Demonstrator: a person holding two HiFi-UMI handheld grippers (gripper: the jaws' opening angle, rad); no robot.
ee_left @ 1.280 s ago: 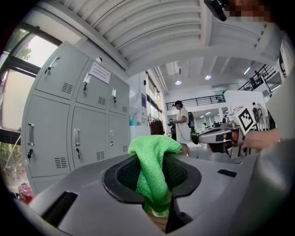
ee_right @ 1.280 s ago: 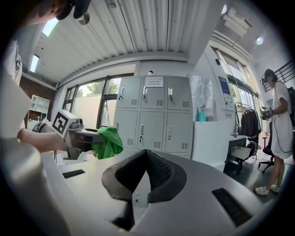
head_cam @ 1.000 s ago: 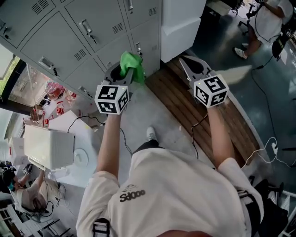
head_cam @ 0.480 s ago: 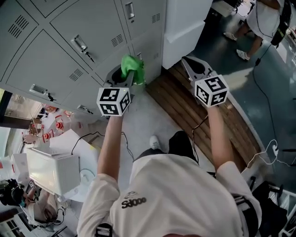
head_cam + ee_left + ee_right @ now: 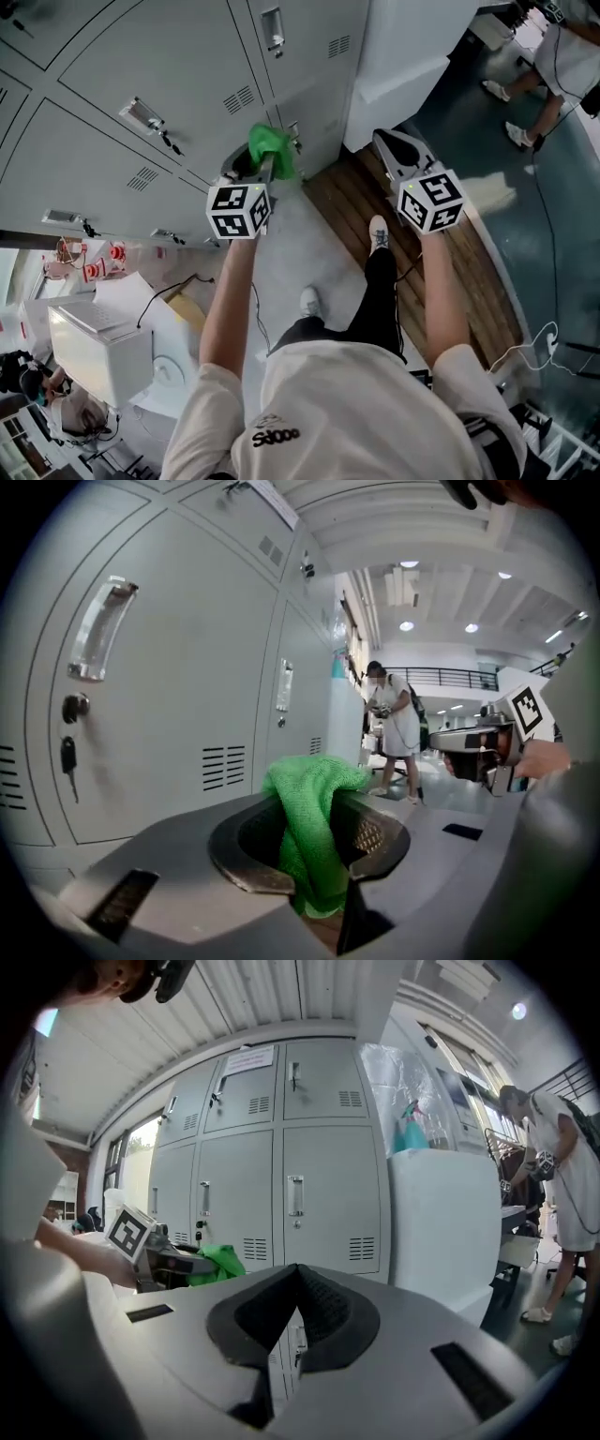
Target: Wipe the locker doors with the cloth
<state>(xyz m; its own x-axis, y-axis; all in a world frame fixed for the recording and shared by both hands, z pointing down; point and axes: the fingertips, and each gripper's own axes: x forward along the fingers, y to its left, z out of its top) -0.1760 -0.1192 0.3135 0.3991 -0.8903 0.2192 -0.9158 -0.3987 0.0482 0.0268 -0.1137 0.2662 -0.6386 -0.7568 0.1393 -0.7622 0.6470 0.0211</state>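
**A:** Left gripper view: what sits between the jaws?

**B:** The left gripper (image 5: pixel 317 878) is clamped on a green cloth (image 5: pixel 314 799). It is nubby microfibre, bunched and spilling over the jaw tips. Left of the jaws stand smooth grey metal locker doors (image 5: pixel 187 686) with slotted vents.

**A:** And the right gripper (image 5: pixel 296 1279)?

**B:** Its jaws are pressed together to a thin slit, with ribbed pads and nothing between them.

Shirt print (image 5: pixel 274 437) — too blurred to read, locker notice (image 5: pixel 249 1057) likewise

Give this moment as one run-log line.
left tongs: shut on green cloth | right tongs: shut, empty | locker doors: near, no contact seen
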